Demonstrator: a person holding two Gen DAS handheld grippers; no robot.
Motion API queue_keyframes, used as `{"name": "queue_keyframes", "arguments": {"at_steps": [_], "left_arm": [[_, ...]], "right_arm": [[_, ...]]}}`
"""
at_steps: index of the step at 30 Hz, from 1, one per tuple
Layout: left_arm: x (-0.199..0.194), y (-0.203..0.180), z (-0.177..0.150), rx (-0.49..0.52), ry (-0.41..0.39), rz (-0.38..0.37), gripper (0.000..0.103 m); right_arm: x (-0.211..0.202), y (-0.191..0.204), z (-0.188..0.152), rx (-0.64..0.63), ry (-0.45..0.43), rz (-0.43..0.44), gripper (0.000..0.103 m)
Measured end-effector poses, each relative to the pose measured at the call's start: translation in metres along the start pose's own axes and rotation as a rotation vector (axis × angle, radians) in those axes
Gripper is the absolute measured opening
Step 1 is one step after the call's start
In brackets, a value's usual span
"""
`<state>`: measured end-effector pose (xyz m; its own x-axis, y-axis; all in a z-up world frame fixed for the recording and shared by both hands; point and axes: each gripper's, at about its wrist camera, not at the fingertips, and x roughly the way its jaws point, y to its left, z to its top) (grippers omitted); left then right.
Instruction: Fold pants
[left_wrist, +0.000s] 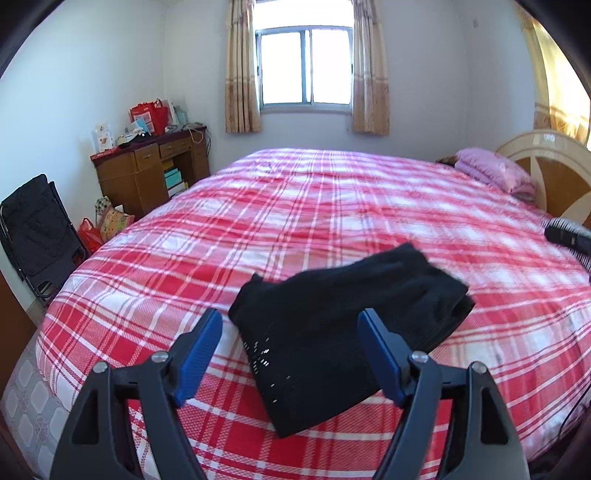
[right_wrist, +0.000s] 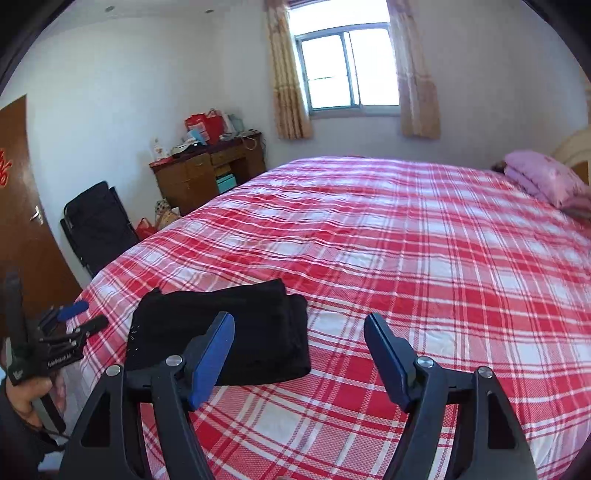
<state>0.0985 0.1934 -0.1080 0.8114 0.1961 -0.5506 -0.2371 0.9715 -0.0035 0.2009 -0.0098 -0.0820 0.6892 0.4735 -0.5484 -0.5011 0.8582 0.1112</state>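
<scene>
The black pants (left_wrist: 343, 325) lay folded into a compact bundle on the red plaid bed (left_wrist: 332, 206), near its foot-end corner. The left gripper (left_wrist: 291, 350) hung above them with jaws spread wide, gripping nothing, while the right gripper (right_wrist: 299, 354) hovered just beside the bundle, jaws likewise released.

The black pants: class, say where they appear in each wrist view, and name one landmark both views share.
Left wrist: black pants folded, lower centre, on the bed, between the gripper's fingers.
Right wrist: black pants lower left, partly behind the left finger.
Shared landmark: the window on the far wall.
</scene>
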Motion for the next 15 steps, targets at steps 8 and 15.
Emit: {"name": "queue_keyframes", "arguments": {"at_steps": [8,15], "left_arm": [[-0.017,-0.008,0.01,0.01,-0.043,-0.006,0.091],[-0.025,-0.01,0.015,0.02,-0.074,0.005,0.096]], "right_arm": [[-0.031,0.029,0.005,-0.087,-0.057,0.003,0.079],[-0.046,0.035,0.008,-0.097,-0.087,0.0,0.08]]}}
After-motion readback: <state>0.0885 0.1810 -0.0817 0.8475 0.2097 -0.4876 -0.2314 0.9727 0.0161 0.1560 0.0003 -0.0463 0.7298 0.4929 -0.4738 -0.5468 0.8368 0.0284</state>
